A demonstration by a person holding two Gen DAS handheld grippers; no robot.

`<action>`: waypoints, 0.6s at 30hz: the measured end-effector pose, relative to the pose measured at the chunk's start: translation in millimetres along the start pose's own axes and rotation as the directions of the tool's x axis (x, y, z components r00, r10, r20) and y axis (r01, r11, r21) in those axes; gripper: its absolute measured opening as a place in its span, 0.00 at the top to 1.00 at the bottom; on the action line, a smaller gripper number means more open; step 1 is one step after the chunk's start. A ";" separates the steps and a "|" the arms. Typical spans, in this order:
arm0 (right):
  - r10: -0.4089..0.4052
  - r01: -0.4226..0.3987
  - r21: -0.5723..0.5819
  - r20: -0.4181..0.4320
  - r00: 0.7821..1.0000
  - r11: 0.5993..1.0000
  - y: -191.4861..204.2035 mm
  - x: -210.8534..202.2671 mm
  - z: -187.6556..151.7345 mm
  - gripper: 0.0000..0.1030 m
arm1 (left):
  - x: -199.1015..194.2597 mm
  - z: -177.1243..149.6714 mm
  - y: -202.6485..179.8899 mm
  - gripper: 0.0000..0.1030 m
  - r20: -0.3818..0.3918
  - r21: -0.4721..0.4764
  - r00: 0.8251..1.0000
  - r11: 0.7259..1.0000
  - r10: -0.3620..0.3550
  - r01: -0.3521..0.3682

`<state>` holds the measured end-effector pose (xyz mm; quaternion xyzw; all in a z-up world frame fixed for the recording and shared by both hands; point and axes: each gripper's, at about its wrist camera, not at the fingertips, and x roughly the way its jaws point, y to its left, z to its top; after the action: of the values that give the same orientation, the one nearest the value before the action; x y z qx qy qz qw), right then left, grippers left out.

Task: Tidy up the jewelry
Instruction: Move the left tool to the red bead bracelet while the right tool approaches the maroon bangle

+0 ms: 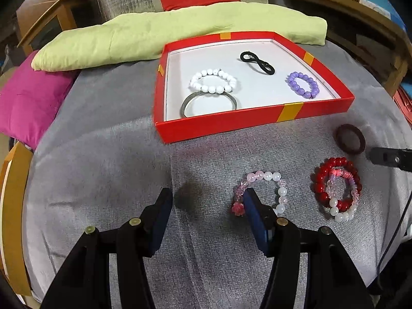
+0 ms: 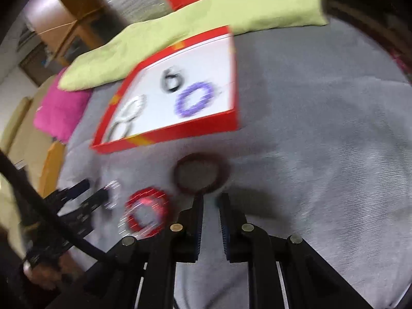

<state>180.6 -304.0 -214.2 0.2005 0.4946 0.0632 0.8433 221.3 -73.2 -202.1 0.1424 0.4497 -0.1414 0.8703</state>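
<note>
A grey woven cloth [image 1: 103, 154] covers the tabletop. On it sits a shallow red cardboard box with yellow tape strips and a white floor [image 1: 257, 118]. Four pieces already lie inside: a white bead bracelet [image 1: 213, 81], a plain grey metal bangle [image 1: 209, 103] touching it, a black twisted hair tie [image 1: 257, 62] and a purple bead bracelet [image 1: 303, 84].

Still out on the cloth, in front of the box, are a pale pink and clear bead bracelet with a pink rose charm [image 1: 260, 193], a cluster of red bead bracelets tangled with pink and white ones [image 1: 337, 190], and a dark brown wooden bangle [image 1: 350, 138].

The left tongs [image 1: 206, 198] stand open and empty. Their right finger [image 1: 253, 206] lies over the near left part of the pink bracelet; whether it touches the beads cannot be told. Their left finger is well out on bare cloth.

The right tongs [image 2: 211, 199] have their jaws nearly together, with a narrow gap. Their tips sit at the near edge of the wooden bangle [image 2: 199, 173], but the right view is blurred and a grip cannot be confirmed.

The step in hand appears to be picking up the loose pieces for the box, about half the sorting being done. Next, the left tongs likely need to shift right so both fingers bracket one strand of the pink bracelet, then close and lift it over the box wall.
</note>
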 end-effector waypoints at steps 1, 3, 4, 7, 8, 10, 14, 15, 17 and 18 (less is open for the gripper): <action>0.000 0.000 -0.015 -0.002 1.000 1.000 3.2 0.5 -1.0 0.85 | -1.9 -0.4 -0.5 0.42 0.006 0.004 1.000 1.000 0.004 -0.004; -0.025 0.025 -0.034 -0.001 1.000 0.999 6.7 2.1 -2.5 0.85 | -7.4 -0.8 -2.5 0.42 0.024 0.016 1.000 1.000 0.002 -0.002; -0.025 0.024 -0.029 -0.003 1.000 0.999 6.6 3.0 -2.8 0.85 | -10.9 -0.7 -3.4 0.42 0.035 0.022 0.999 1.000 -0.006 0.005; -0.029 0.029 0.000 -0.001 1.000 1.000 0.1 2.4 -1.6 0.85 | -22.9 1.1 -3.8 0.42 0.069 0.020 0.996 0.998 -0.054 0.052; -0.038 0.038 0.007 0.005 0.999 0.999 -2.7 0.8 -1.1 0.85 | -27.2 1.4 -3.3 0.42 0.079 0.018 0.993 0.996 -0.084 0.083; -0.045 0.045 0.030 0.017 0.999 0.999 -9.6 -1.9 1.5 0.85 | -33.4 0.4 -6.1 0.42 0.088 0.027 0.986 0.990 -0.142 0.140; -0.054 0.053 0.058 0.024 0.998 0.997 -17.9 -4.3 3.5 0.85 | -38.0 -2.5 -21.0 0.47 0.056 0.064 0.956 0.956 -0.288 0.285; -0.057 0.055 0.057 0.025 0.998 0.997 -17.9 -4.9 3.4 0.85 | -38.4 -3.4 -24.8 0.51 0.047 0.073 0.949 0.949 -0.310 0.307; -0.058 0.057 0.054 0.030 0.998 0.997 -17.2 -6.0 3.9 0.85 | -35.7 -4.4 -34.2 0.53 0.010 0.081 0.931 0.929 -0.364 0.362; -0.060 0.058 0.054 0.034 0.998 0.997 -16.6 -6.2 4.4 0.85 | -33.8 -6.3 -39.6 0.53 -0.005 0.078 0.925 0.922 -0.381 0.380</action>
<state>179.8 -322.2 -213.9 0.2090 0.4869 0.0217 0.8478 183.0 -103.2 -182.5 0.0853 0.4583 -0.3258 0.8225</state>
